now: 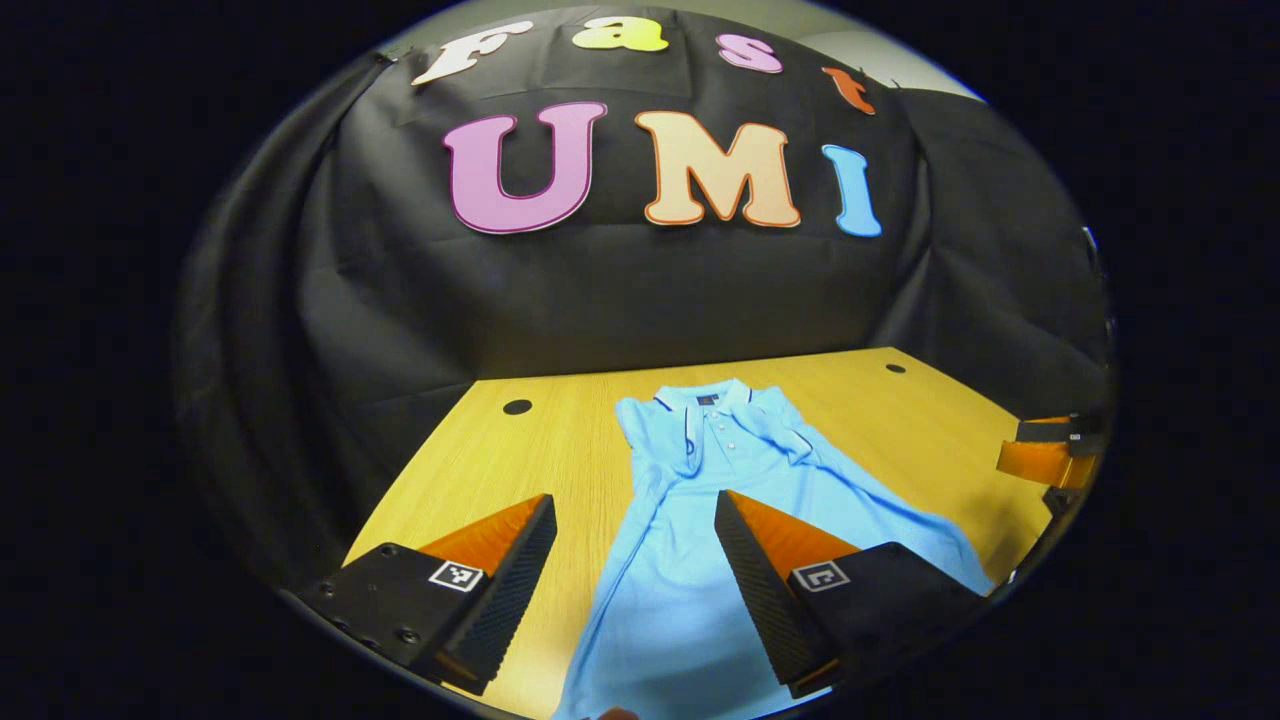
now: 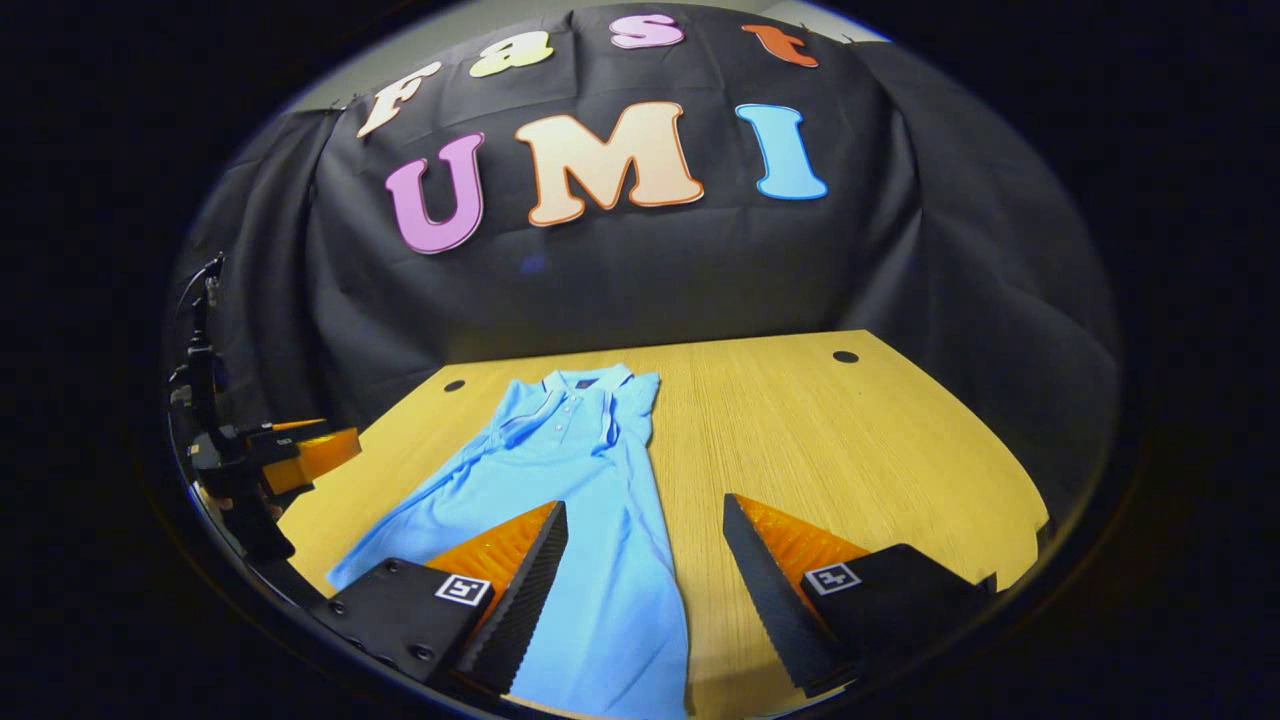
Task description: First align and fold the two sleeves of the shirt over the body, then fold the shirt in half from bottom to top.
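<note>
Lying flat on table (image 1: pixel 560 440), shirt (image 1: pixel 700 520), sleeves folded.

Both tongs, left tongs (image 1: pixel 635 540) and right tongs (image 2: pixel 645 545), have ridged wedge fingers, black screwed mounts and square coded markers.

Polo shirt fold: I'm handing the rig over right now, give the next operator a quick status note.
Left gripper: open, holding nothing, above the shirt's lower body.
Right gripper: open, holding nothing, over the shirt's edge and the bare table.
Light blue polo shirt: flat on the wooden table, collar toward the booth wall.
Done: both sleeves appear folded over the body.
Left: fold bottom hem up to the collar.
</note>
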`<act>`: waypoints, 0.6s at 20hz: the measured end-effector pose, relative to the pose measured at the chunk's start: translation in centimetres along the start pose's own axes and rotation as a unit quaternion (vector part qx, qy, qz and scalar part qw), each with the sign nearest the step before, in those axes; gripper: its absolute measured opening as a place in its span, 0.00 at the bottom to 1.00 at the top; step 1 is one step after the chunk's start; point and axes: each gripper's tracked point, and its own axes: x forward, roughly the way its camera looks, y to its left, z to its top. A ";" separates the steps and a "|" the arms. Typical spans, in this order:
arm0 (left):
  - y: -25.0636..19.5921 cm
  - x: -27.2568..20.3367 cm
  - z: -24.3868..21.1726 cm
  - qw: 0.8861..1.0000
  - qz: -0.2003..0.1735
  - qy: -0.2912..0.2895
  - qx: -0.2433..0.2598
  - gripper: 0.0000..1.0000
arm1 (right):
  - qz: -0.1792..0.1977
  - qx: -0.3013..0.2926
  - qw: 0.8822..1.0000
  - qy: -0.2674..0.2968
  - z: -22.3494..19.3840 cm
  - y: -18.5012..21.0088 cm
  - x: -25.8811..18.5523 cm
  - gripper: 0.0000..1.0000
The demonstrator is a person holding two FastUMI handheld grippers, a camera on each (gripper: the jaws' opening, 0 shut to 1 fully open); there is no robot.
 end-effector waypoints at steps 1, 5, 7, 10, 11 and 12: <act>-0.3 -1.0 -1.1 1.000 -0.007 0.008 0.001 0.96 | 0.002 -0.006 1.000 0.010 -1.3 0.3 -0.9 0.98; -0.2 -3.8 -6.9 0.998 -0.009 0.064 -0.021 0.95 | 0.008 -0.032 0.998 0.046 -5.6 0.9 -3.2 0.98; 0.7 -4.7 -9.7 0.996 0.005 0.089 -0.028 0.95 | 0.011 -0.041 0.997 0.063 -7.5 1.0 -4.1 0.98; 2.0 -5.6 -13.3 0.993 0.024 0.116 -0.015 0.96 | 0.009 -0.051 0.995 0.085 -9.9 0.8 -5.3 0.98; 2.2 -5.9 -14.2 0.992 0.027 0.123 -0.013 0.96 | 0.007 -0.049 0.995 0.090 -10.6 0.8 -5.6 0.98; 2.3 -6.1 -15.0 0.991 0.028 0.131 -0.014 0.96 | 0.004 -0.046 0.994 0.095 -11.1 0.7 -5.6 0.98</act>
